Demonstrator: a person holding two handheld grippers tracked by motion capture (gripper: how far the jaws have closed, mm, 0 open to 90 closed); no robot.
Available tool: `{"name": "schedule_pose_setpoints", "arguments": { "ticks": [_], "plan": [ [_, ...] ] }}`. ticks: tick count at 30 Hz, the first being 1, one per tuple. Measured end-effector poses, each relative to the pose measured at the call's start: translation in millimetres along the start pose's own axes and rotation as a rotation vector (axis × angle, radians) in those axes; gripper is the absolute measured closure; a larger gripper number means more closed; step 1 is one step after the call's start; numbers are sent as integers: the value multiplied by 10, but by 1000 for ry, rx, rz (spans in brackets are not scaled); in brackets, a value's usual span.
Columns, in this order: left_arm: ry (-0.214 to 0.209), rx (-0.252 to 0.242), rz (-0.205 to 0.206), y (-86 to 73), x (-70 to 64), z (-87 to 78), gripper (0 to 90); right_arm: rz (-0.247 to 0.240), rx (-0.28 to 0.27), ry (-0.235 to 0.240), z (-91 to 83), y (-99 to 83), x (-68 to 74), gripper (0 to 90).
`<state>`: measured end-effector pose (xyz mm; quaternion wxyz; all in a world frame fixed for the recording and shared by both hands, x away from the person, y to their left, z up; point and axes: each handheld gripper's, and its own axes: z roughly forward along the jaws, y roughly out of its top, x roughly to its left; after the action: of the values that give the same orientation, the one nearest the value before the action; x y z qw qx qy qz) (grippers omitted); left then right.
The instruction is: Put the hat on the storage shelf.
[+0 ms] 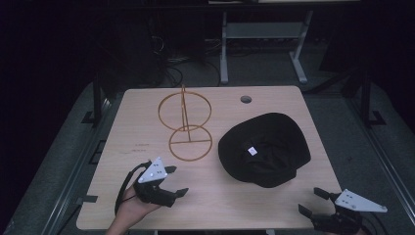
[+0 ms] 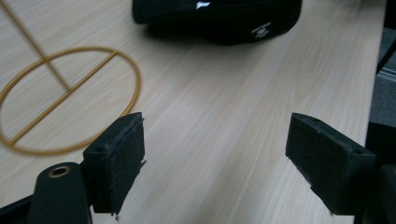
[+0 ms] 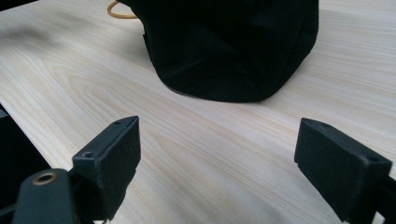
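The black hat [image 1: 264,149] lies at about eleven o'clock from the right gripper [image 1: 314,201], which looks nearer to it. The left gripper [image 1: 176,181] has it at two o'clock. Both grippers are wide and hold nothing.

The room is dim, lit mainly over the pale wood-grain surface [image 1: 274,205], which has rounded corners and a small round grommet hole [image 1: 246,99] toward 1 o'clock. Grey floor [image 1: 63,156] surrounds it. At 12 o'clock stands a light grey desk frame [image 1: 264,36] with two legs, with tangled dark cables [image 1: 171,63] at 11 o'clock. Beyond, everything fades to black.
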<state>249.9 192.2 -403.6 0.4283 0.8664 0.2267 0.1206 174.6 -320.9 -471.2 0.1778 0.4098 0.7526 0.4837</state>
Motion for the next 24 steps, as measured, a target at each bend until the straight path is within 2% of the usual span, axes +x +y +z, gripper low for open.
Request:
{"name": "schedule_pose_setpoints", "arguments": {
  "ticks": [2,8,9,11,19,24],
  "plan": [
    [-7,0,6,39,-18,23,186,1,-2,-1,-5,-2,1,139],
    [-36,9,67,320,-125,146,182,1,-4,2,4,3,9,139],
    [-36,9,67,320,-125,146,181,1,-4,2,4,3,9,139],
    [-55,12,82,424,-163,212,180,-7,2,8,10,1,10,140],
    [-93,31,126,630,-271,377,179,-2,-4,11,6,0,10,140],
    [-127,47,169,798,-415,555,179,-12,-8,17,7,20,17,140]
  ]
}}
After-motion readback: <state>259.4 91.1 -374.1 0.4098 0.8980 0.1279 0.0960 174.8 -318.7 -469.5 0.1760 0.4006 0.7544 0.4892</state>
